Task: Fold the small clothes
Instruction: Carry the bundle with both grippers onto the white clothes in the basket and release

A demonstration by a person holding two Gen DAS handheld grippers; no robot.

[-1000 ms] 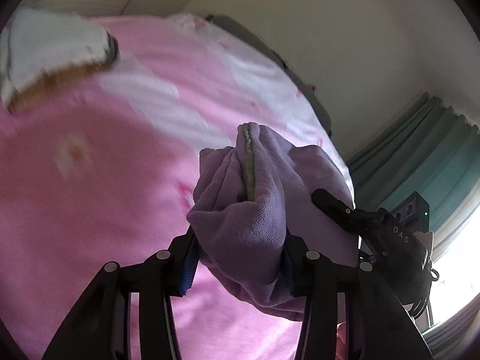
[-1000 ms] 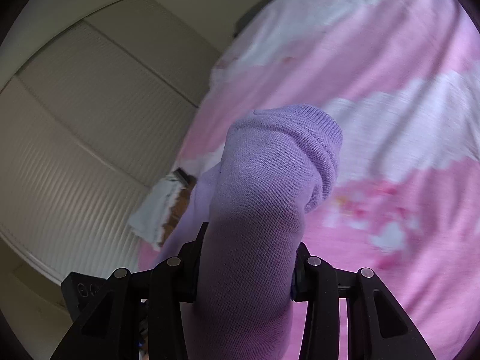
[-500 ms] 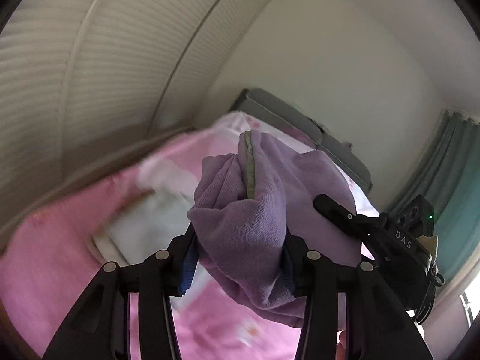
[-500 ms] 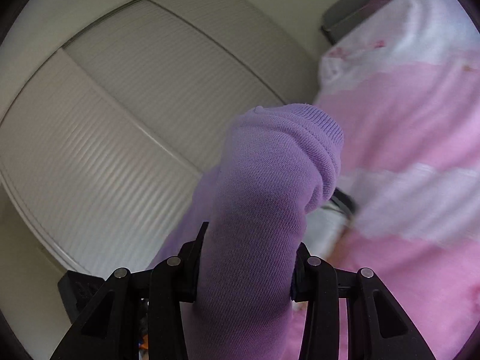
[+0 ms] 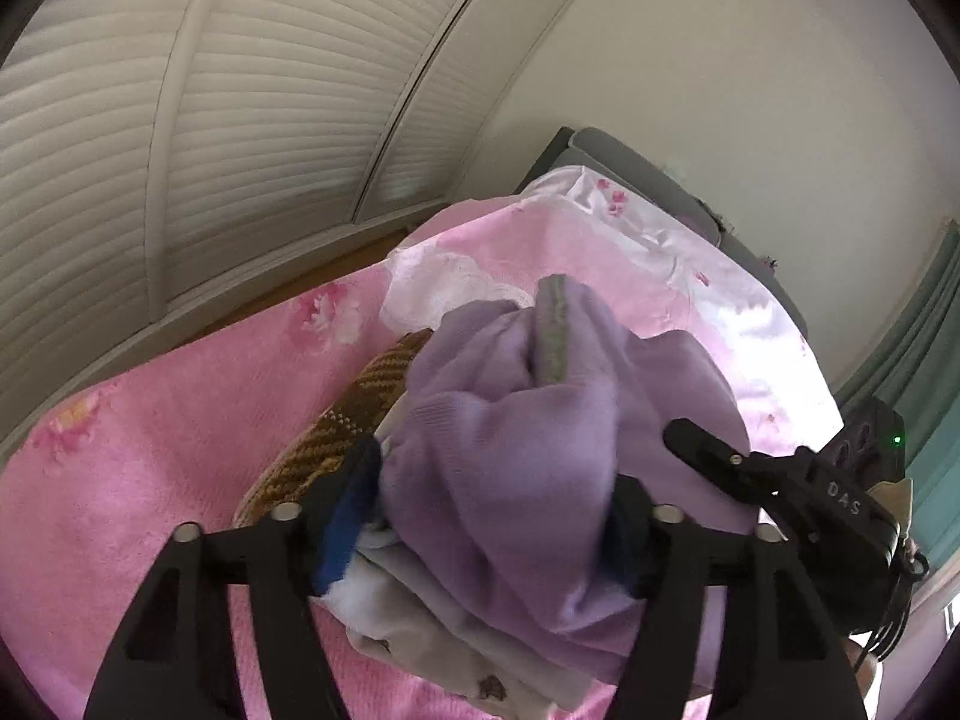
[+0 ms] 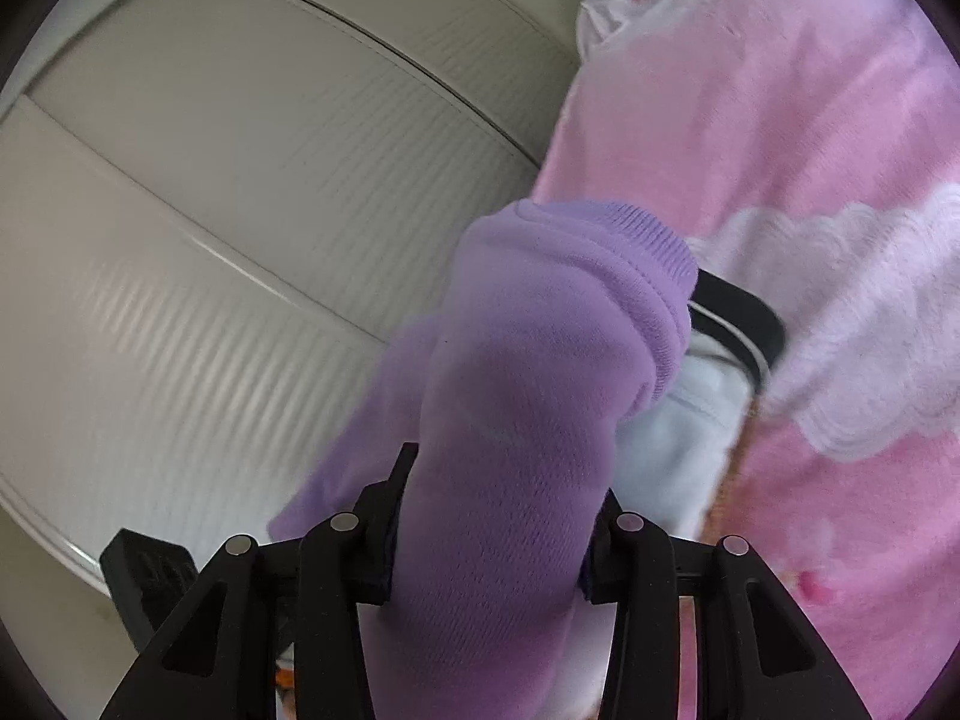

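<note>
Left gripper (image 5: 489,531): we clamp the lilac garment (image 5: 510,438).
Right gripper (image 6: 492,531): we pinch its ribbed end.
Below: folded pile (image 5: 432,618) at the pink bed's (image 5: 150,450) edge.

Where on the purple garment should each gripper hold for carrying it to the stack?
As now: left gripper pinches the bunched body of the purple garment, right gripper the ribbed-hem end, both from below. Likely steady, though slack cloth may sag.

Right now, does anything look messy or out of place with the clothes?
Nothing is damaged or spilled. The purple garment is bunched rather than flat, clamped by the left gripper and the right gripper above the folded stack on the pink bedspread.
</note>
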